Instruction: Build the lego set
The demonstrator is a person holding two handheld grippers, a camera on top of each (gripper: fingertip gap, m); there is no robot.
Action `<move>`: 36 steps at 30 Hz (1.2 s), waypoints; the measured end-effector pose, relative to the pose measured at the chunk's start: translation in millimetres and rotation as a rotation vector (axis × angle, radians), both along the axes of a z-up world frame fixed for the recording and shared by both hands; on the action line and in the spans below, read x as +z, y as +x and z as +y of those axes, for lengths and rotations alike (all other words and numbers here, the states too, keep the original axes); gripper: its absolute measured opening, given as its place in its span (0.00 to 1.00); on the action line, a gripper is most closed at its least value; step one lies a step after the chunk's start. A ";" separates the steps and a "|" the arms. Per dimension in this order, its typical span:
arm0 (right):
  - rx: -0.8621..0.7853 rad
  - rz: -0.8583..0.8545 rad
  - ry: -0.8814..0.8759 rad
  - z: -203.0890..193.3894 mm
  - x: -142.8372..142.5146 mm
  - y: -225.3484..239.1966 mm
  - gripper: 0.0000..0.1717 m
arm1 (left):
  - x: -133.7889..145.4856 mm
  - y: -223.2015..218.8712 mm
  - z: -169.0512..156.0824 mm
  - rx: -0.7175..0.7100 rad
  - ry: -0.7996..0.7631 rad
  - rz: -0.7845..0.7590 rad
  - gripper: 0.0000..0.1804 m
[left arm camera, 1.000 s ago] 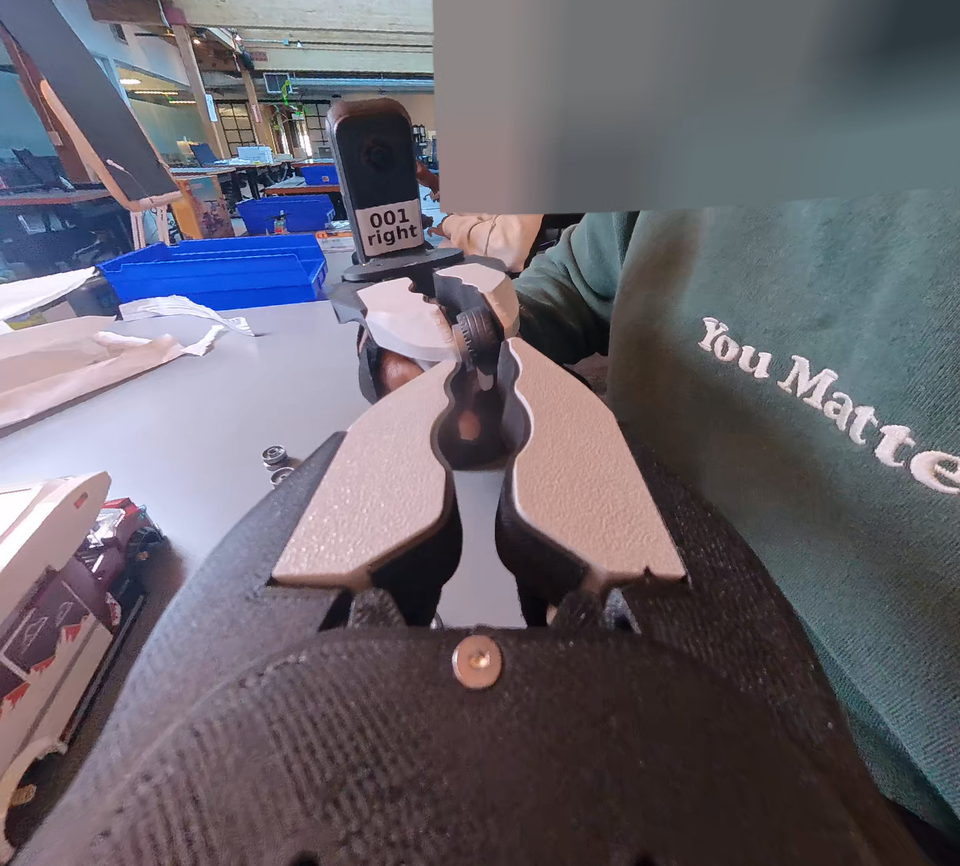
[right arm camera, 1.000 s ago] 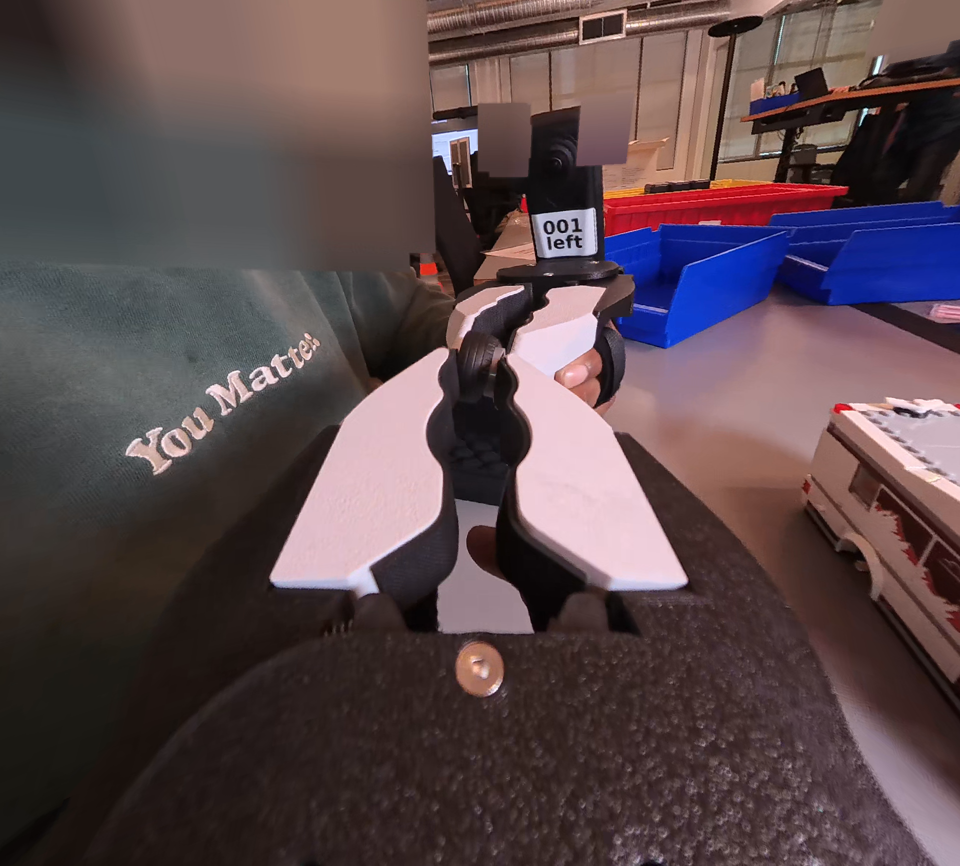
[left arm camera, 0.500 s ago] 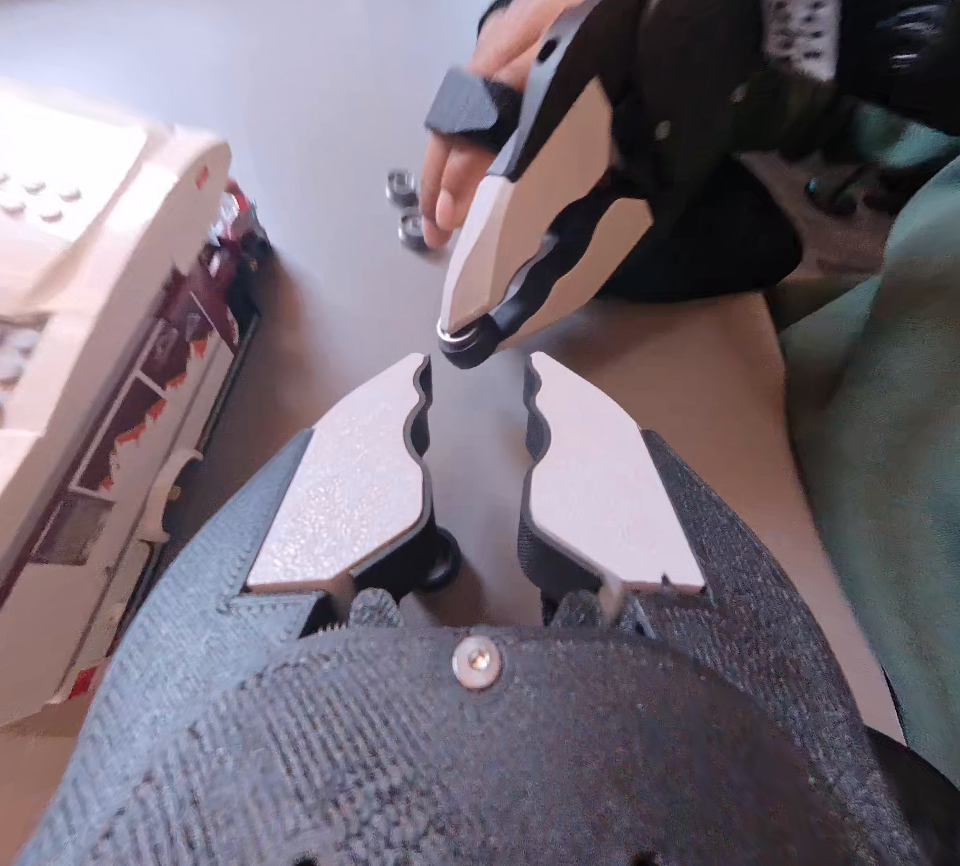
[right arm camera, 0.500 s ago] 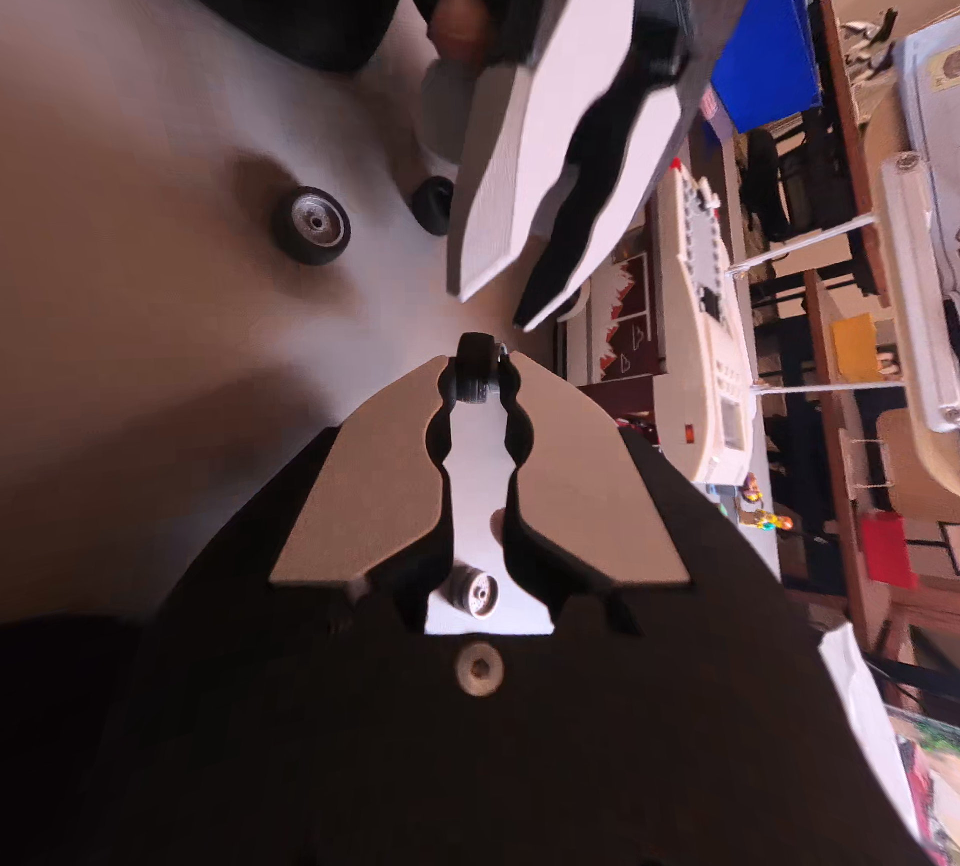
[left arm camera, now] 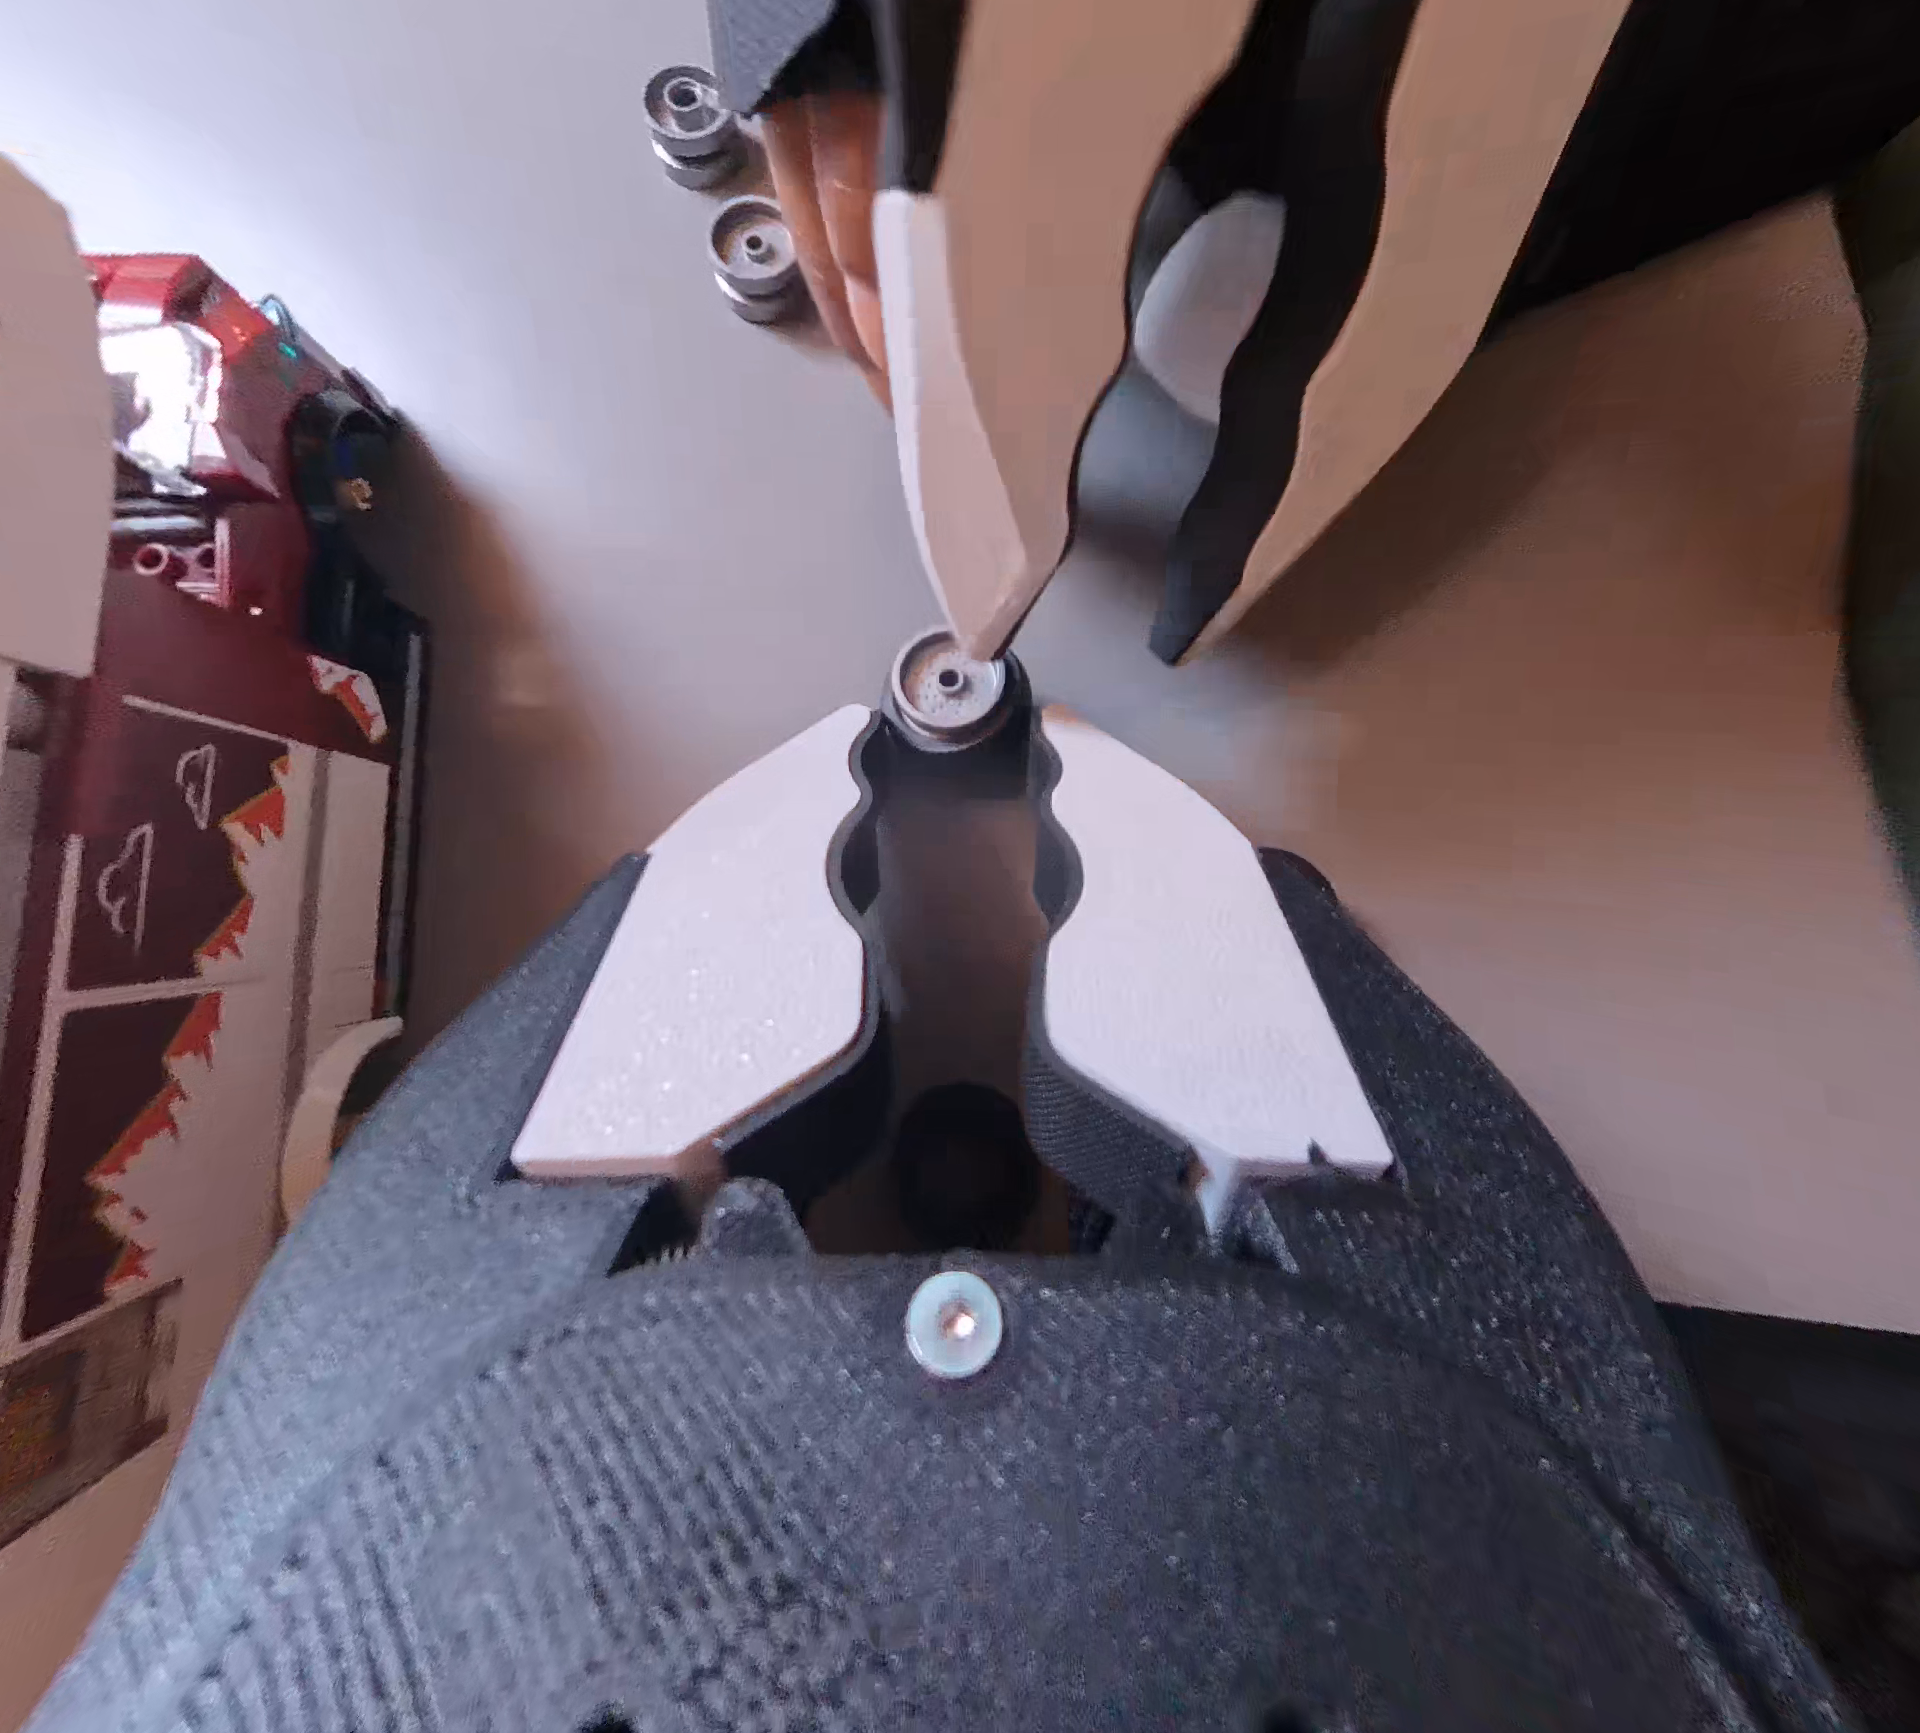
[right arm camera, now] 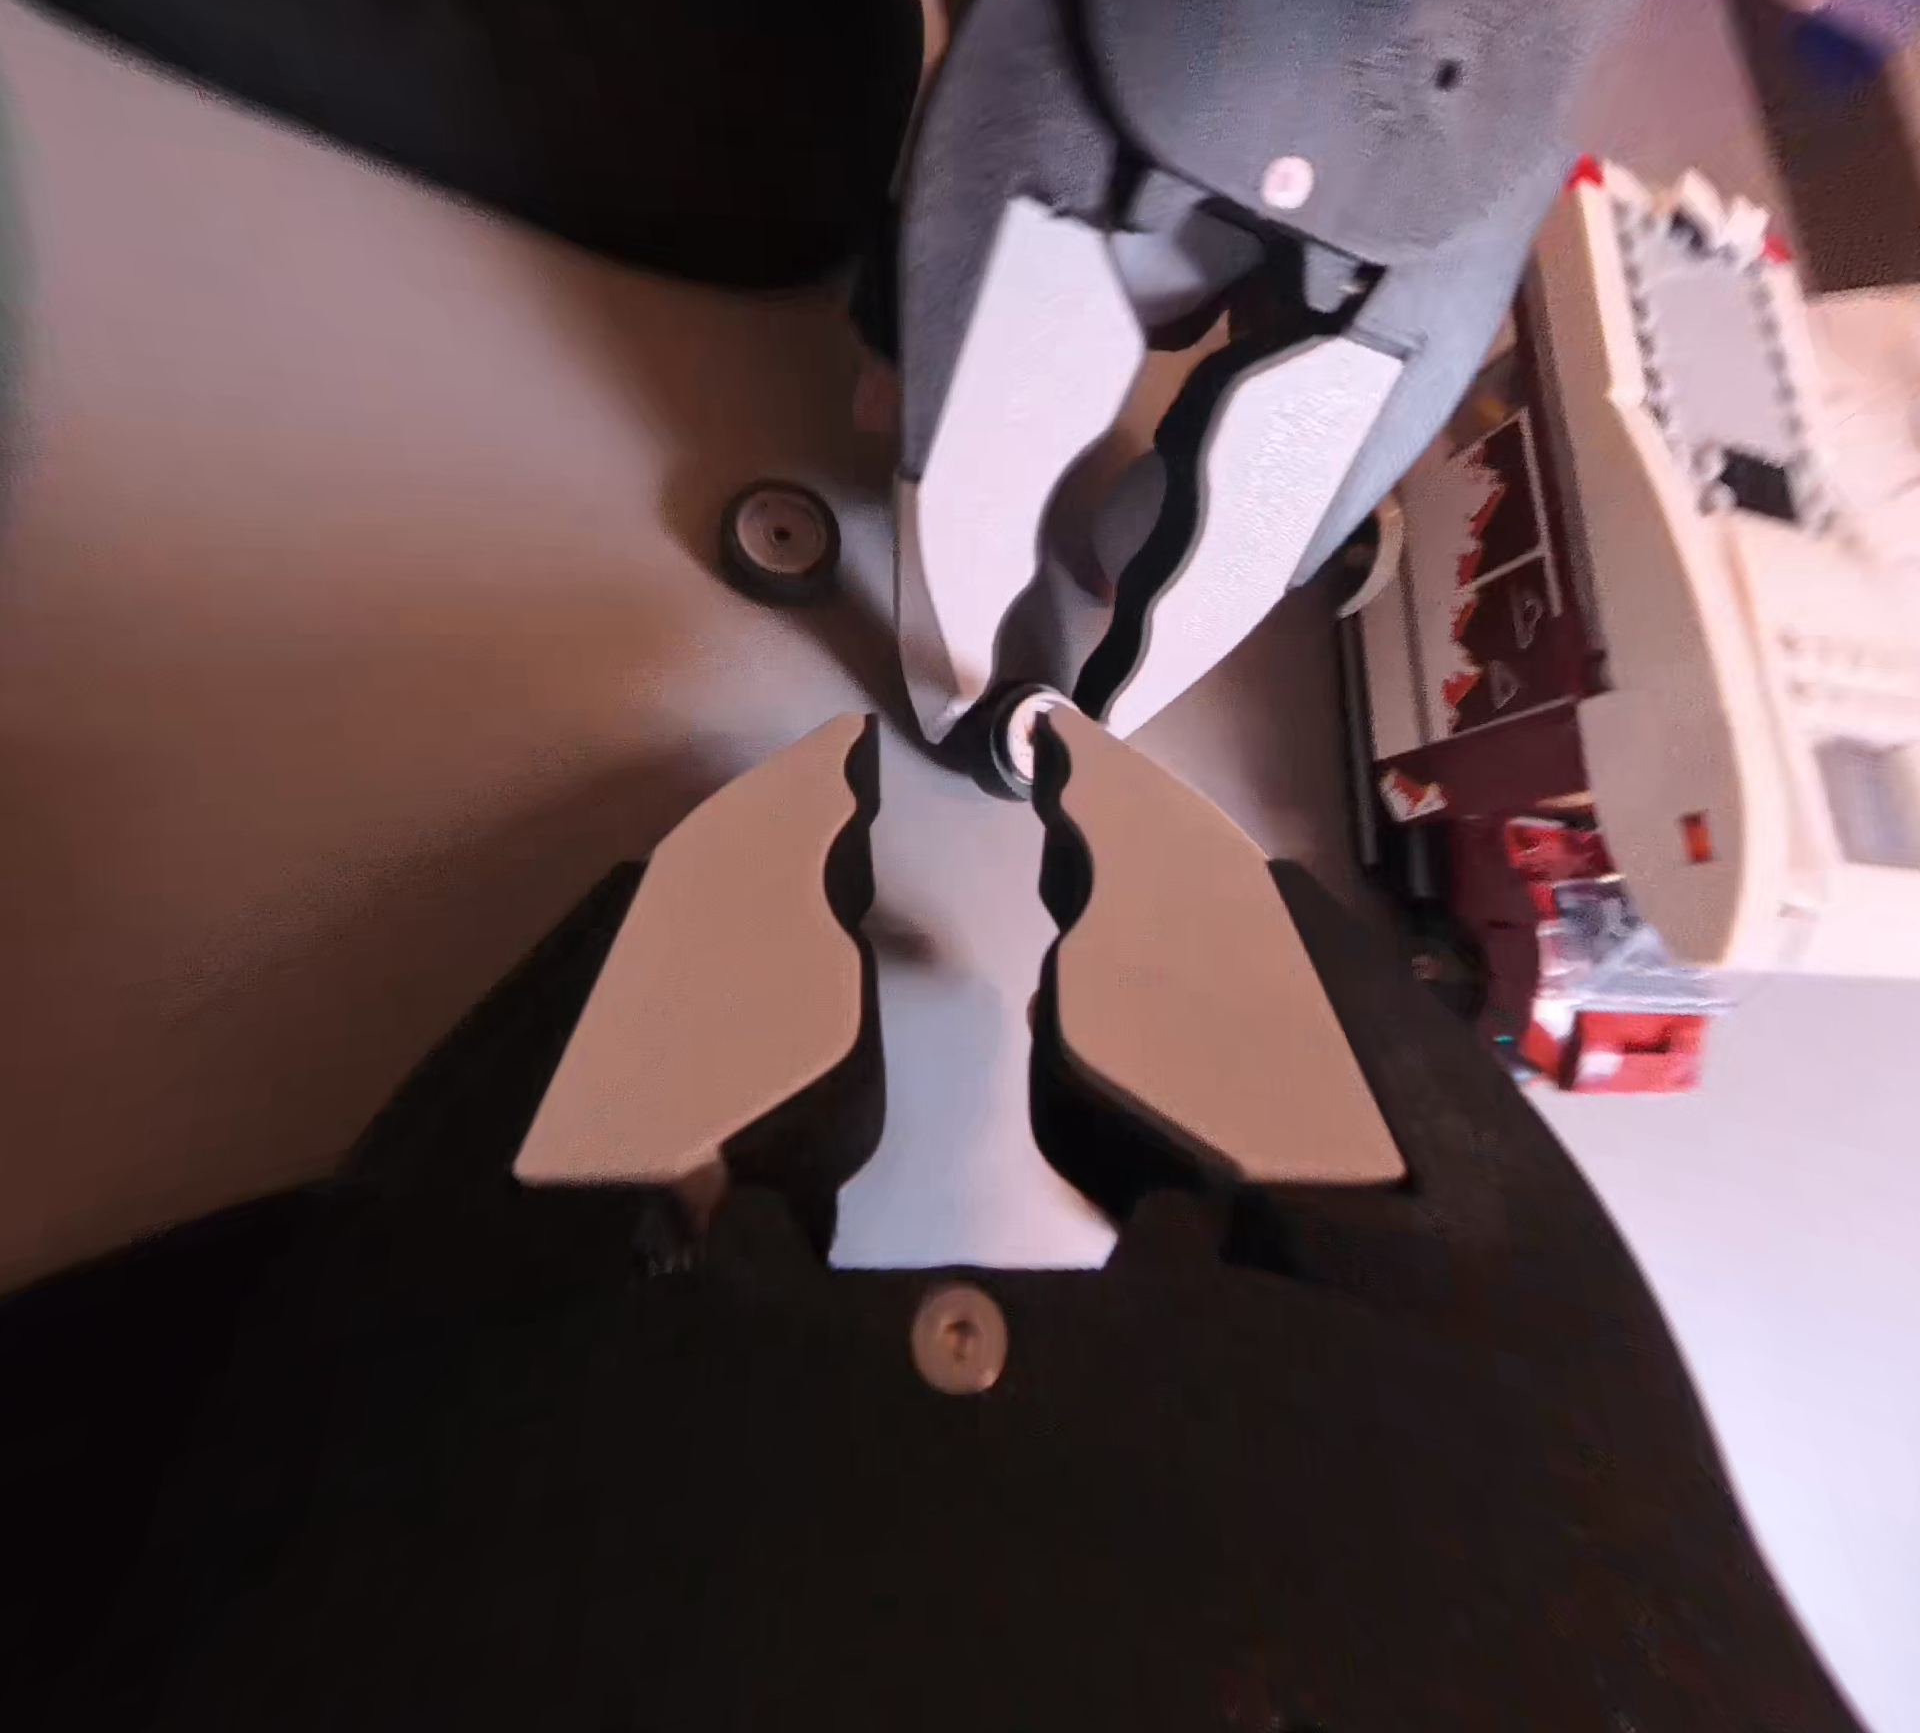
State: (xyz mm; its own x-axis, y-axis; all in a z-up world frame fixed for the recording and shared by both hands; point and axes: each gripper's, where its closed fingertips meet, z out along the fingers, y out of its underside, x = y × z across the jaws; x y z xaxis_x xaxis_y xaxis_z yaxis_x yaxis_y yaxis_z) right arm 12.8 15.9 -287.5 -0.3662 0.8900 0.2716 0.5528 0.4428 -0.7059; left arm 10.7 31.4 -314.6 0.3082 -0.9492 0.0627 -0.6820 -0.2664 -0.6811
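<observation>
The left gripper (left arm camera: 954,715) pinches a small black toy wheel with a silver hub (left arm camera: 948,684) at its fingertips, pads against the tyre. The right gripper (right arm camera: 954,738) stands with fingers spread – one tip touches the hub face, nothing gripped. The left view alone shows two loose wheels (left arm camera: 717,203) on the grey table (left arm camera: 416,125); the right view shows one loose wheel (right arm camera: 781,540) – and more of the brick-built camper van (right arm camera: 1662,644).
</observation>
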 end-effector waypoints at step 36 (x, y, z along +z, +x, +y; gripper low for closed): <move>-0.337 -0.527 -0.236 14.8 -17.3 -6.4 0.00 | -0.2 -10.9 -8.8 0.053 0.005 -0.040 0.14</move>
State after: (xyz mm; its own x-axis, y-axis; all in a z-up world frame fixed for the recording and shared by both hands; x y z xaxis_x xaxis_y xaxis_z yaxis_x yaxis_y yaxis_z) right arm 6.3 30.7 -304.8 -0.0883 0.9926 -0.0834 0.9314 0.0526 -0.3603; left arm -0.2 22.7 -314.7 0.3559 -0.9318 0.0713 -0.6394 -0.2984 -0.7086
